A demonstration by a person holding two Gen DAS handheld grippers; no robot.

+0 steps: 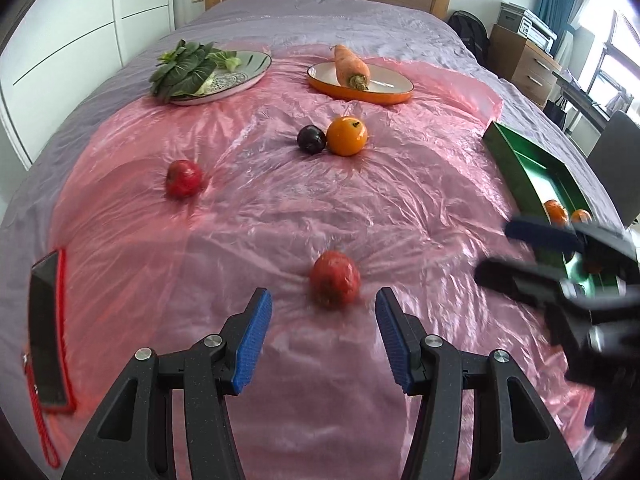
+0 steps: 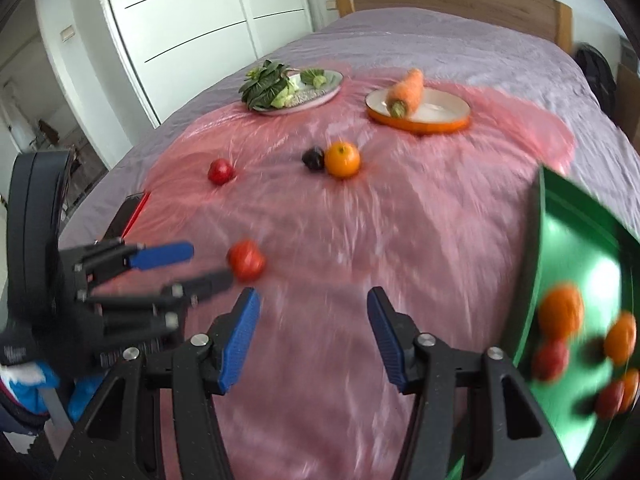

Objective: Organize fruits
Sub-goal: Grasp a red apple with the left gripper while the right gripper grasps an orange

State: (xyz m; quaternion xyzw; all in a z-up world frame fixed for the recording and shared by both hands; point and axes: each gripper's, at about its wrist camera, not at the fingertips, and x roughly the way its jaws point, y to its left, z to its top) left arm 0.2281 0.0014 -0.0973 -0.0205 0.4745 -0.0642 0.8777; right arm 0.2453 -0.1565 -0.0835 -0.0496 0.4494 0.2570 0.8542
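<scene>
- The near red fruit [image 1: 335, 278] lies on the pink plastic sheet [image 1: 280, 208] straight ahead of my left gripper [image 1: 323, 340], just beyond its fingertips and centred between them.
- It is roundish, with no long axis to line up on.
- My left gripper's jaws stand apart, holding nothing.
- My right gripper [image 2: 313, 335] is also spread and empty, with bare sheet ahead; the fruit sits off to its left, so my left hand is nearer.
- The green tray [image 2: 538, 264], already holding several fruits, lies to the right.
- Farther off: another red fruit [image 1: 183, 179], a dark plum [image 1: 311, 139] touching an orange [image 1: 346, 136].
- The sheet covers a grey bed [image 1: 320, 16] in a bedroom with white wardrobes.
</scene>
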